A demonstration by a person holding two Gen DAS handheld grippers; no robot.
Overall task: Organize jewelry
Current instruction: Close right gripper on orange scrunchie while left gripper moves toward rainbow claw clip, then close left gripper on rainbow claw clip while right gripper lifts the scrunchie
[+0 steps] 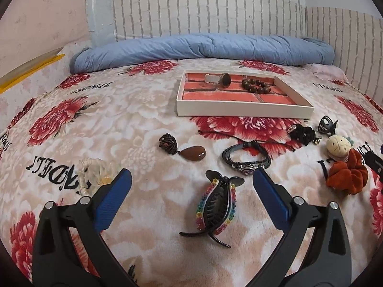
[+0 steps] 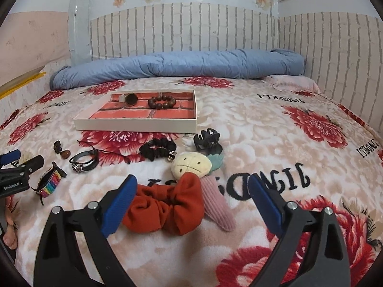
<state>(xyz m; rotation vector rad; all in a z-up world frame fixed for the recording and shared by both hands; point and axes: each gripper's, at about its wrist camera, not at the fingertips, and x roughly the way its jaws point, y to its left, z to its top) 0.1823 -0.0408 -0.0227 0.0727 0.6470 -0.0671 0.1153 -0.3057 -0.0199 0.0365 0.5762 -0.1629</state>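
Note:
A white tray [image 1: 244, 112] with a red brick-print floor lies on the bed and holds a wooden bead bracelet [image 1: 255, 86] and a watch [image 1: 222, 79]. My left gripper [image 1: 191, 179] is open, with a rainbow-studded black claw clip [image 1: 216, 208] lying between its fingers on the blanket. Beyond it lie a brown teardrop pendant [image 1: 192, 154] and a dark leather bracelet [image 1: 246, 159]. My right gripper [image 2: 192, 185] is open around an orange scrunchie [image 2: 167, 206] and a pink plush clip [image 2: 216, 205] with a cream face. The tray [image 2: 136, 123] also shows in the right wrist view.
A black scrunchie [image 2: 156, 149] and a small black claw clip [image 2: 207, 140] lie in front of the tray. A white lace scrunchie [image 1: 92, 169] lies left of my left gripper. A rolled blue quilt [image 1: 203, 47] runs along the headboard wall.

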